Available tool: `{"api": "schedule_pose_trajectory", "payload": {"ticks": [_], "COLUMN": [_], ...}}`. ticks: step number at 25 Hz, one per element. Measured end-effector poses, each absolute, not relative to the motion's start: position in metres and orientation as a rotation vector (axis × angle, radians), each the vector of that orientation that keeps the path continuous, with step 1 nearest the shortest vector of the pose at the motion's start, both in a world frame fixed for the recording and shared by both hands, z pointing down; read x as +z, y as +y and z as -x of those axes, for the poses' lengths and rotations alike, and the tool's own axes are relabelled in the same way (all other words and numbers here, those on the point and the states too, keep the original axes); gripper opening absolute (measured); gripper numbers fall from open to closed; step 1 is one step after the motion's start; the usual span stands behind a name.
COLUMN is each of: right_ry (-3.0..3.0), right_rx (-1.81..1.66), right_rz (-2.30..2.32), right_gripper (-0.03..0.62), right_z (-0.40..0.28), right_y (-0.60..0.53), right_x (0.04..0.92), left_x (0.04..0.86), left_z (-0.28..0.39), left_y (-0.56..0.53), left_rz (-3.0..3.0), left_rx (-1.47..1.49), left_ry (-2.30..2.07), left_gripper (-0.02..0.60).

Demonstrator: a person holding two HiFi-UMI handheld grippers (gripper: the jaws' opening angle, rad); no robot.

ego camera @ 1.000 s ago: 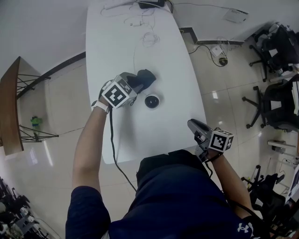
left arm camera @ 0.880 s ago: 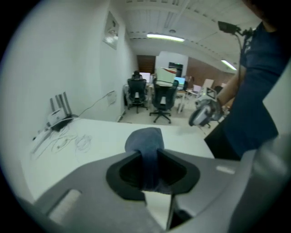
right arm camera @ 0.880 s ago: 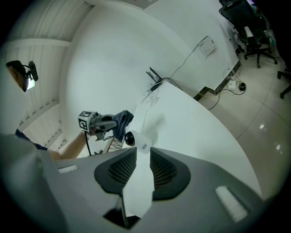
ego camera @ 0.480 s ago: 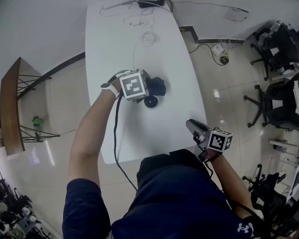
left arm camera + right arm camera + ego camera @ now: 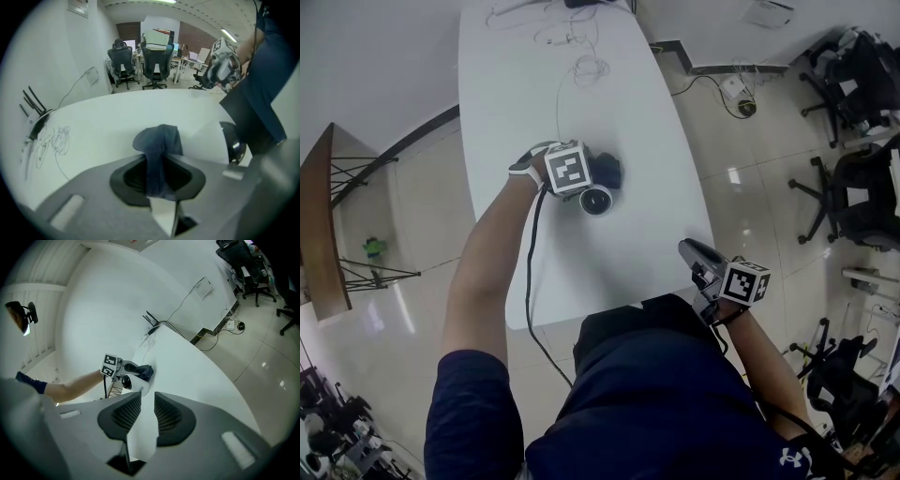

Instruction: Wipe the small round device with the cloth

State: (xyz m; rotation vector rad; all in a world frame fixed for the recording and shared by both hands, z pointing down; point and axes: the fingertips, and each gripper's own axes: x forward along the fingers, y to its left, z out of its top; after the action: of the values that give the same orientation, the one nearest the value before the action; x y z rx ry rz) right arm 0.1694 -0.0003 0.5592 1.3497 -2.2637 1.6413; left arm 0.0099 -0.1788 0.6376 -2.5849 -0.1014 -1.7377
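A person in a dark blue shirt leans over a long white counter (image 5: 534,112) with 1 tool in each hand. The left tool (image 5: 591,176), tipped steeply downward near the middle of the counter, has its jaws clamped on a dark blue cloth (image 5: 607,171). The jaws have just been closing a little further on it, and the left gripper view shows the cloth (image 5: 159,140) pinched between the 2 dark pads, with a bunched fold standing out past the tips. The small round device (image 5: 595,200), a white body with a dark glossy dome, sits on the counter just beside that tool, on the side nearer the person. In the left gripper view it lies off to the right of the jaws (image 5: 233,145). Whether the cloth is touching it cannot be told. The right tool (image 5: 687,249) is held at the counter's near right corner, well apart from the device. Its jaws (image 5: 147,416) are almost together, with a narrow gap and nothing between them, and they point across the counter toward the device (image 5: 126,382) and the cloth (image 5: 145,371). Thin cables (image 5: 581,67) lie tangled at the counter's far end. Black office chairs (image 5: 858,202) stand on the glossy tiled floor (image 5: 741,187) to the right.
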Motion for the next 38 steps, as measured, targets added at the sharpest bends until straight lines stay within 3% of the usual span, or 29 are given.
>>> {"api": "schedule_pose_trajectory", "payload": {"ticks": [5, 11, 17, 26, 38], "right_ry": [-2.296, -2.335, -2.351, -2.333, -2.317], "right_rx": [1.622, 1.592, 1.582, 1.558, 1.552], "right_rz": [-1.3, -1.21, -1.108, -1.049, -1.12], "right_gripper": [0.094, 0.092, 0.091, 0.087, 0.086], "right_z": [-0.164, -0.143, -0.122, -0.115, -0.131], "right_y": [-0.01, -0.025, -0.027, -0.022, -0.015], "right_x": [0.556, 0.553, 0.552, 0.554, 0.553], "left_x": [0.6, 0.487, 0.521, 0.6, 0.638], "left_z": [0.006, 0.011, 0.009, 0.008, 0.081], "left_y": [-0.184, -0.157, -0.09, -0.033, -0.073], "left_rz": [2.732, 3.102, 3.121, 2.801, 2.7], "left_rx": [-1.618, -1.095, -1.007, -1.435, -2.038], "left_ry": [0.09, 0.493, 0.896, 0.438, 0.484], "left_gripper": [0.074, 0.075, 0.077, 0.077, 0.075]}}
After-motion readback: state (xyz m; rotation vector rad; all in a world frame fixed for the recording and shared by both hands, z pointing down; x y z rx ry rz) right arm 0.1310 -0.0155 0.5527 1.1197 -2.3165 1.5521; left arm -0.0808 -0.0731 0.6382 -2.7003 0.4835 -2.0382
